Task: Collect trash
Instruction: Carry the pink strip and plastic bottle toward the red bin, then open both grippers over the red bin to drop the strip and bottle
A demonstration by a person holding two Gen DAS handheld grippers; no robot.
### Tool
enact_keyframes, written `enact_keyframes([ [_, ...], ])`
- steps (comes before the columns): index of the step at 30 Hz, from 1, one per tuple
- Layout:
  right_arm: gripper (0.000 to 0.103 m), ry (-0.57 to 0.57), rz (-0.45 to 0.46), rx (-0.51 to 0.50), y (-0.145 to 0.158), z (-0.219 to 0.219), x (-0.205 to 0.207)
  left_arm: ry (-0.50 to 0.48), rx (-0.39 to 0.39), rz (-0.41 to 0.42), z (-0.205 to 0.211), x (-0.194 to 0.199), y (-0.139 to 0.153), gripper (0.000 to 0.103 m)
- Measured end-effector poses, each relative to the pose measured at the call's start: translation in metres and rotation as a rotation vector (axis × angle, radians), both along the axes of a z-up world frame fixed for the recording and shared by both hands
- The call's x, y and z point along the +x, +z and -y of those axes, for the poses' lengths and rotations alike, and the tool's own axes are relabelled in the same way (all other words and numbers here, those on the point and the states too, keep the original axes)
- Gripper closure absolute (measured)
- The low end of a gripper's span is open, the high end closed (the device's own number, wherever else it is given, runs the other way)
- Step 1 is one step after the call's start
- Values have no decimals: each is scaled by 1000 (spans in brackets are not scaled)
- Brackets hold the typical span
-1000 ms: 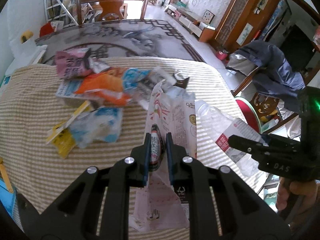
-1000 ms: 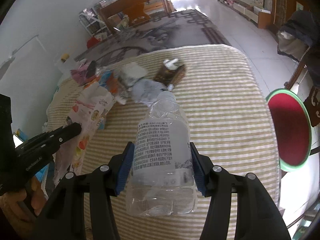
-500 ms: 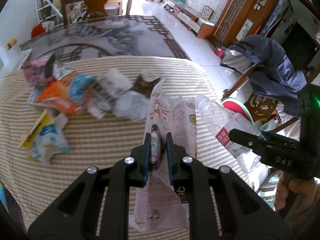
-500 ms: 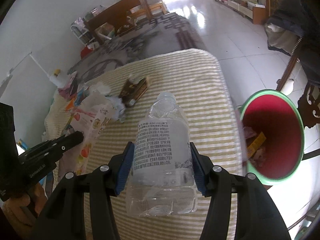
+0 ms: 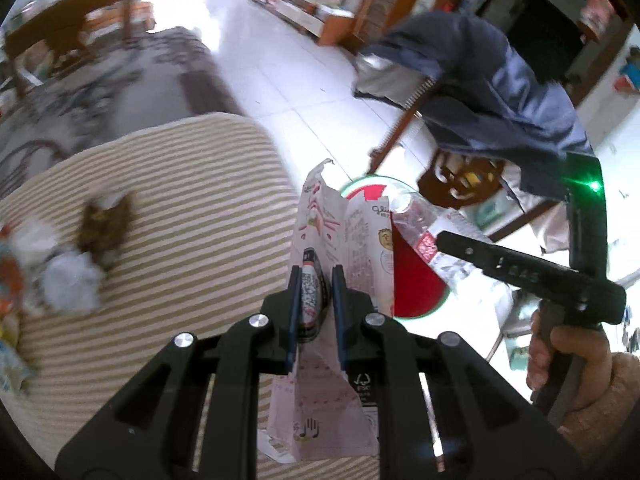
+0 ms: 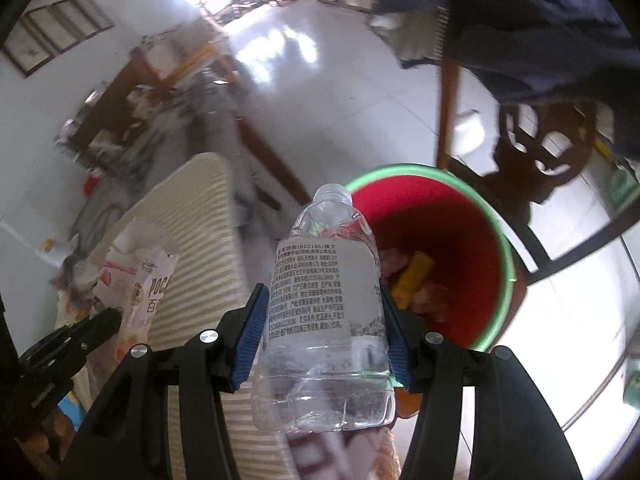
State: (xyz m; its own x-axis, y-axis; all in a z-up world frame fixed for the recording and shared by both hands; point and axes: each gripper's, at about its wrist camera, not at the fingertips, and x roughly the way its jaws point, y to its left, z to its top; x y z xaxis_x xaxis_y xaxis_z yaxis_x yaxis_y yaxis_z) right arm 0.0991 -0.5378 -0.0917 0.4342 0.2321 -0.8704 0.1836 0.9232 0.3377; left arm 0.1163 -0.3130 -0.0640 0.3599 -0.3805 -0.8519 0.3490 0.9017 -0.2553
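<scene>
I have the clear plastic bottle (image 6: 324,312) clamped in my right claw (image 6: 322,332), its neck pointing at the red bin (image 6: 452,256) with the green rim, which sits on the floor just off the edge of the tabletop (image 6: 200,240). My left claw (image 5: 316,300) is pinched nearly together on a flattened paper snack bag (image 5: 340,240), held up beside the bottle, near the same bin. The bottle looks only partly over the opening, so letting go from here could bounce it off the rim onto the floor. The light bag may flutter wide if released too far out. More wrappers (image 5: 72,280) lie back on the striped cloth, waiting for me.
</scene>
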Motion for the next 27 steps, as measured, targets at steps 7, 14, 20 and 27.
enact_keyframes([
  [7, 50, -24, -47, -21, -23, 28, 2, -84, 34, -65, 73, 40, -33, 89],
  [14, 50, -31, -78, -48, -39, 44, 3, -155, 100, -78, 116, 52, -55, 56],
  [20, 50, -29, -91, -58, -47, 49, 9, -108, 92, -37, 99, 44, -41, 44],
  [27, 49, -17, -84, -65, -51, 43, 19, -51, 92, -16, 52, 18, -22, 44],
])
